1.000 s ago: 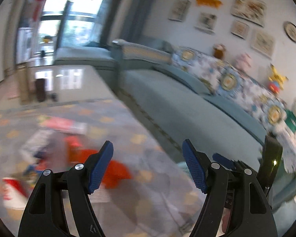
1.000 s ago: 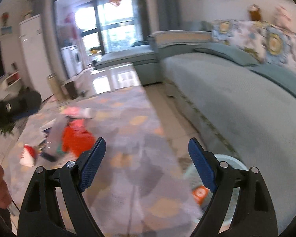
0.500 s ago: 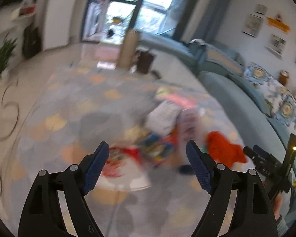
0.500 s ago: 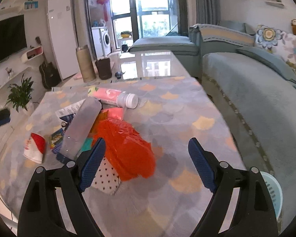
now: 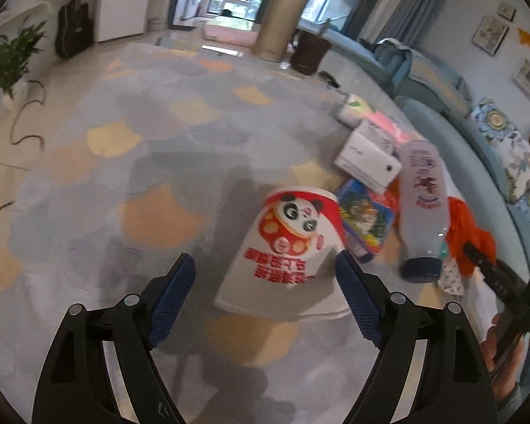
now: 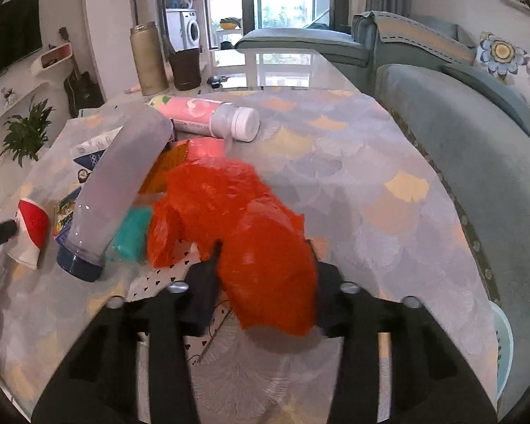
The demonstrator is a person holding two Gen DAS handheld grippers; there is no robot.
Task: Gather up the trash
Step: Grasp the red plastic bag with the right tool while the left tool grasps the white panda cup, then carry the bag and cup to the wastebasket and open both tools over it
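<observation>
A paper cup with a red panda print point(image 5: 286, 247) lies on its side on the patterned tablecloth; its side also shows in the right wrist view point(image 6: 30, 229). My left gripper point(image 5: 266, 284) is open, with the cup's rim end between its blue pads. My right gripper point(image 6: 265, 282) is shut on a crumpled orange plastic bag point(image 6: 243, 219). A grey bottle with a blue cap point(image 6: 113, 183) lies left of the bag. A pink bottle with a white cap point(image 6: 208, 116) lies behind it.
A white box point(image 5: 367, 155) and a colourful packet point(image 5: 367, 219) lie beside the cup. A tall gold canister point(image 6: 148, 60) and a dark cup point(image 6: 185, 69) stand at the table's far end. A teal sofa point(image 6: 477, 148) runs along the right. A pale blue bin rim point(image 6: 505, 332) sits low right.
Both grippers have dropped toward the table. The left one has come up around the panda cup. The right one has closed on the orange bag.
</observation>
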